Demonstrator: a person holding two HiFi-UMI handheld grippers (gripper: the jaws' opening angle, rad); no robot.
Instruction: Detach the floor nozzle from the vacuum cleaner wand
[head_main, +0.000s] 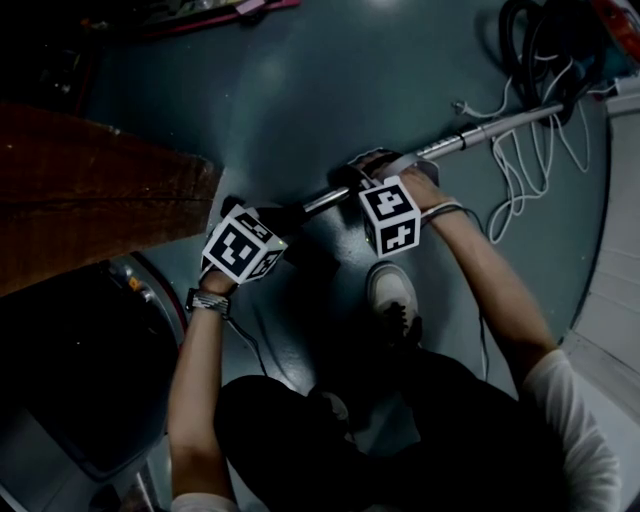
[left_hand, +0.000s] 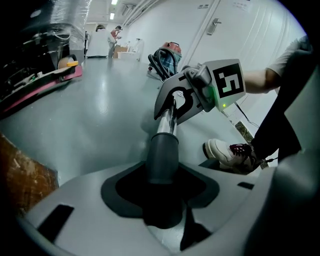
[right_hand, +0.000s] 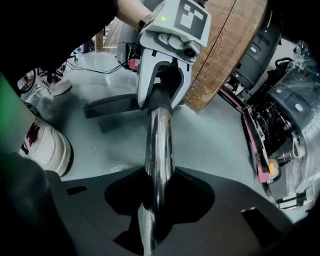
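Head view: the chrome metal vacuum wand (head_main: 510, 125) runs across the grey-green floor (head_main: 330, 80) from 8 o'clock up to 2 o'clock, with both tools on its lower half.

Left gripper (left_hand: 161, 192): the jaws pinch the dark grey plastic neck sleeve (left_hand: 162, 157). The wand enters the sleeve at 12 o'clock of that grip, and the joint is together.

Right gripper (right_hand: 159, 200): the jaws pinch the wand's bare chrome tube, further up the tube from the left gripper.

Dark grey plastic floor nozzle (right_hand: 112, 106): in the right gripper view it lies on the floor at 9 o'clock of the left gripper's head. Its join to the sleeve is hidden behind that gripper.

Surroundings: a white sneaker (head_main: 392, 290) stands at 6 o'clock of the right gripper. A brown wooden slab (head_main: 90, 190) lies at 9 o'clock of the head view. A white cable (head_main: 515, 170) loops under the wand's upper end.
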